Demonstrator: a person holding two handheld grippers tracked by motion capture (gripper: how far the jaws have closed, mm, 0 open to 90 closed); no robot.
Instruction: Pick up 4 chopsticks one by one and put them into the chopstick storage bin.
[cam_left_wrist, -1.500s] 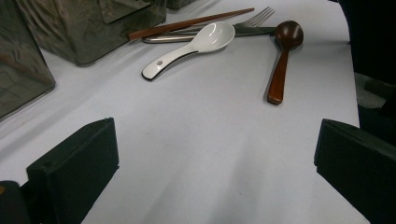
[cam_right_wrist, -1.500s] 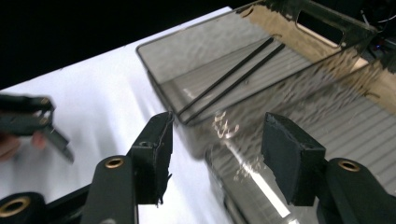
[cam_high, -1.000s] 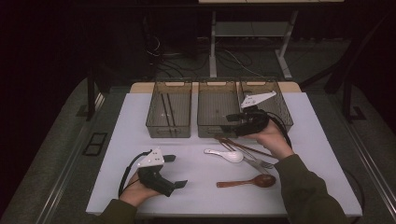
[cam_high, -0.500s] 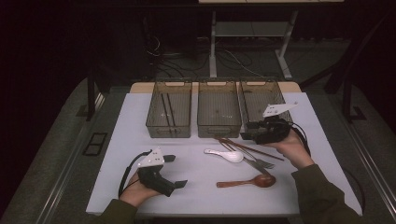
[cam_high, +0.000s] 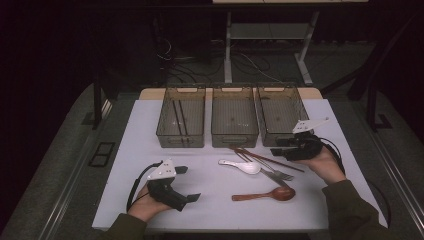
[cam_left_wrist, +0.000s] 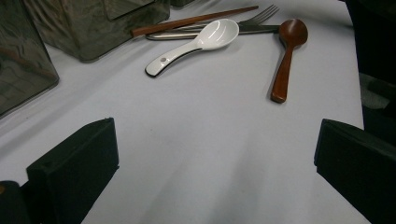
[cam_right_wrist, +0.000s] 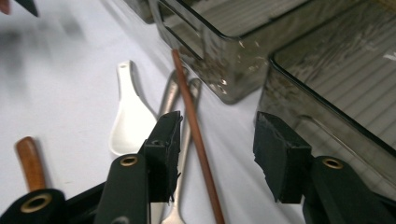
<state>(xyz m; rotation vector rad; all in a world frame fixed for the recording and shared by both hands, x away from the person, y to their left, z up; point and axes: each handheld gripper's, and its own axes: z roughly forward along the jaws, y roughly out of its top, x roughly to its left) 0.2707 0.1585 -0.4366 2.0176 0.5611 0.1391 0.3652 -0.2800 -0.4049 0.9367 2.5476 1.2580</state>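
Note:
A brown chopstick (cam_high: 267, 159) lies slanted on the white table (cam_high: 150, 135) over a metal fork (cam_high: 278, 174) and beside a white spoon (cam_high: 240, 166). A wooden spoon (cam_high: 265, 195) lies nearer me. My right gripper (cam_high: 276, 148) is low over the chopstick's right end. In the right gripper view the chopstick (cam_right_wrist: 196, 135) runs between the jaws of the right gripper (cam_right_wrist: 219, 154), which have just been closing but stand apart from it. My left gripper (cam_high: 188, 183) rests at the front left, its jaws wide apart around nothing, as the left gripper (cam_left_wrist: 212, 168) shows in its own view.
Three smoky plastic bins stand in a row at the back: the left bin (cam_high: 165, 131) holds two dark chopsticks (cam_high: 179, 120), with the middle bin (cam_high: 235, 137) and right bin (cam_high: 265, 120) beside it. The right bin's front wall (cam_right_wrist: 327, 135) is close beside my right jaw.
My right gripper has come from above the right bin, rightward and down to the table, and its jaws now straddle the brown chopstick. The left gripper has kept still.

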